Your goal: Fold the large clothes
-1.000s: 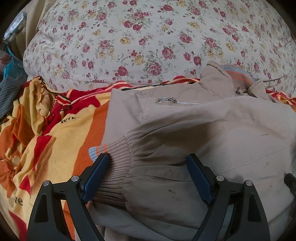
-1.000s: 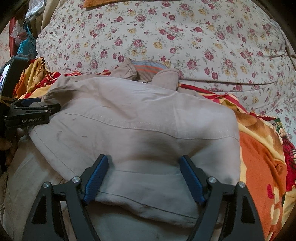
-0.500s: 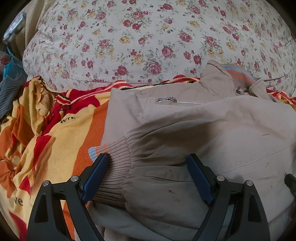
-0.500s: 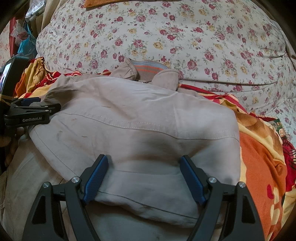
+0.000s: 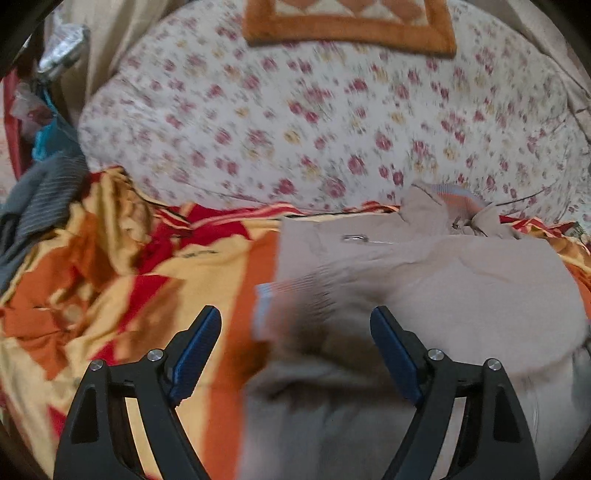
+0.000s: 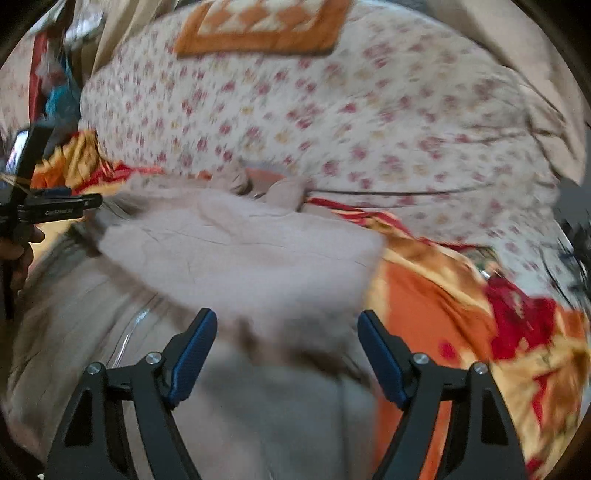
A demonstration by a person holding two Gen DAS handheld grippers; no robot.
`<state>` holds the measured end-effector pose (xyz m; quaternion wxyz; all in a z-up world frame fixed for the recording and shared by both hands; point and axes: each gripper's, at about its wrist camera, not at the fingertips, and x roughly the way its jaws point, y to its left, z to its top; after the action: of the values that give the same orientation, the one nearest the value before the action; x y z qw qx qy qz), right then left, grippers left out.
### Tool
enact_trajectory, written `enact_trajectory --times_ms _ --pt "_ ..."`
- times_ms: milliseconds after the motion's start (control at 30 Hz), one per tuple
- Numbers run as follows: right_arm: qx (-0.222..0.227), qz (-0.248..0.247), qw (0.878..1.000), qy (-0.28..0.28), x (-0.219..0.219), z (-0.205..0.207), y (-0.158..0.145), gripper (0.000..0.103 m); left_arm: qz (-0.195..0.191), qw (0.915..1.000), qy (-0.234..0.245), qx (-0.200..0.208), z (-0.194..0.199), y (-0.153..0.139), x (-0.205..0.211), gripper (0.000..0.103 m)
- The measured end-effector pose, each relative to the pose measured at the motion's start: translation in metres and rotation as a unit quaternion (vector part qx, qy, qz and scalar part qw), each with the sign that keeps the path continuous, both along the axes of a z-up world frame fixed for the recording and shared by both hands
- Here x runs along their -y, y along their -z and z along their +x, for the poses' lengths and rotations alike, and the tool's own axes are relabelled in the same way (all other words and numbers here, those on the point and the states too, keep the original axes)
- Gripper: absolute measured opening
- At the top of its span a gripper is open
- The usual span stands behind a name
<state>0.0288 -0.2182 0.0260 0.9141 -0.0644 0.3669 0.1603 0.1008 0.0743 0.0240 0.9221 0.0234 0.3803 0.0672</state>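
A beige jacket [image 5: 443, 280] lies folded on the bed, its ribbed cuff [image 5: 295, 295] at the left and its striped collar [image 5: 454, 199] at the far end. My left gripper [image 5: 295, 312] hovers above the cuff, jaws wide and closing a little, nothing pressed between the blue pads. In the right wrist view the jacket [image 6: 240, 251] fills the middle, and my right gripper [image 6: 287, 314] hangs open above its near edge, holding nothing. The left gripper [image 6: 55, 206] shows at the left edge of that view. Both views are motion-blurred.
A floral quilt [image 5: 295, 129] bulges behind the jacket with an orange-bordered mat [image 5: 347, 26] on top. An orange, red and yellow blanket [image 5: 110, 277] covers the bed. A grey striped garment [image 5: 40, 192] lies far left. A person's hand [image 6: 18, 254] holds the left tool.
Both grippers have lifted and drawn back from the jacket, which now looks smaller and farther. The orange mat has come into view at the top. The jacket stays put.
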Motion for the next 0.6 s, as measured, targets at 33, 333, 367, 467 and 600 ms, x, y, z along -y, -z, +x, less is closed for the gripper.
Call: enact_trajectory --times_ms 33,333,367,467,600 --pt "0.000 0.008 1.000 0.003 0.015 -0.016 -0.002 0.082 -0.001 1.0000 -0.001 0.003 -0.011 -0.004 -0.007 0.072" --pt "-0.034 0.092 0.993 0.066 0.103 -0.113 0.015 0.082 -0.044 0.9986 -0.018 -0.025 -0.116 0.011 -0.063 0.072" --pt "-0.037 0.109 0.990 0.075 0.108 -0.120 0.017 0.082 -0.052 0.9979 -0.019 -0.032 -0.123 0.014 -0.063 0.072" --pt "-0.033 0.132 0.987 0.081 0.108 -0.136 0.020 0.082 -0.066 0.9973 -0.019 -0.026 -0.146 0.012 -0.064 0.072" --pt "-0.030 0.137 0.988 0.071 0.097 -0.141 0.021 0.082 -0.077 0.9965 -0.023 -0.024 -0.165 0.011 -0.065 0.072"
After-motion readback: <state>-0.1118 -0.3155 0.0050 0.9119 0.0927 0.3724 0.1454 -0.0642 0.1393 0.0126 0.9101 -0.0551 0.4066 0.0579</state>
